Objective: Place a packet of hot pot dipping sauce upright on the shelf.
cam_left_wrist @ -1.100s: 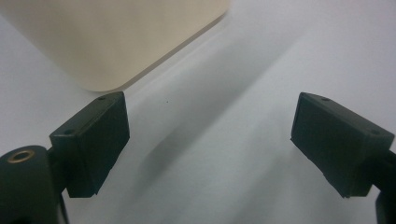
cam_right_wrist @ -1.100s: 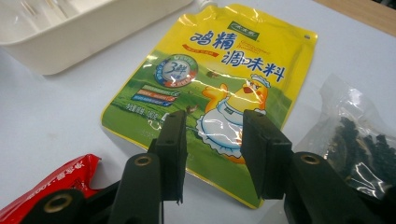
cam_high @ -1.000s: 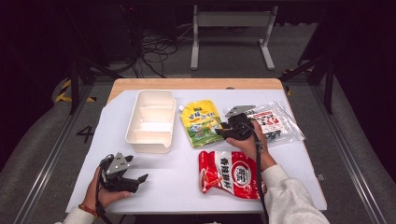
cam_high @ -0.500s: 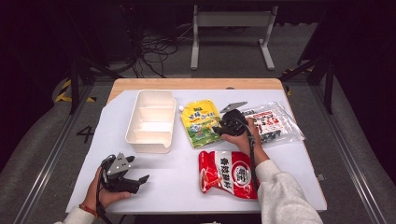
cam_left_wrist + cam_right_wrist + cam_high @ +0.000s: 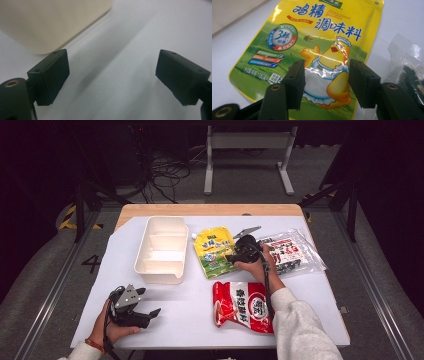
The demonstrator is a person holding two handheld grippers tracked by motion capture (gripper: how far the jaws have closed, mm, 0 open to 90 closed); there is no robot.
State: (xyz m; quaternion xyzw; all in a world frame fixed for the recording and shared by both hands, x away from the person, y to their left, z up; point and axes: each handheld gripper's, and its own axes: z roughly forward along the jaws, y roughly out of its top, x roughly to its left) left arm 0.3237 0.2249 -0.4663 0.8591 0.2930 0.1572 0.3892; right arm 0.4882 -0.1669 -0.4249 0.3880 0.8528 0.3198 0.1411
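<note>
High view: a white-topped desk point(image 5: 200, 320) with a wooden far edge carries a cream plastic divided tray point(image 5: 162, 249) toward its far left. Just right of the tray lies a yellow-and-green chicken bouillon pouch point(image 5: 214, 251), flat on the desk. Beyond that, near the right edge, sits a clear plastic bag of dark dried contents with a red-and-white label point(image 5: 292, 252). A red-and-white snack packet point(image 5: 244, 306) lies near the front edge, right of centre.

The right gripper point(image 5: 231, 259), held in a hand with a pale sleeve, hangs over the pouch's right side. Right gripper view: its jaws stand partly apart above the printed chick on the pouch point(image 5: 317, 50), gripping nothing, with the clear bag point(image 5: 407, 62) just to one side.

The left gripper point(image 5: 150, 312) rests near the front left corner of the desk. Left gripper view: its jaws are spread wide over bare desk, the tray's corner point(image 5: 50, 22) close ahead.
</note>
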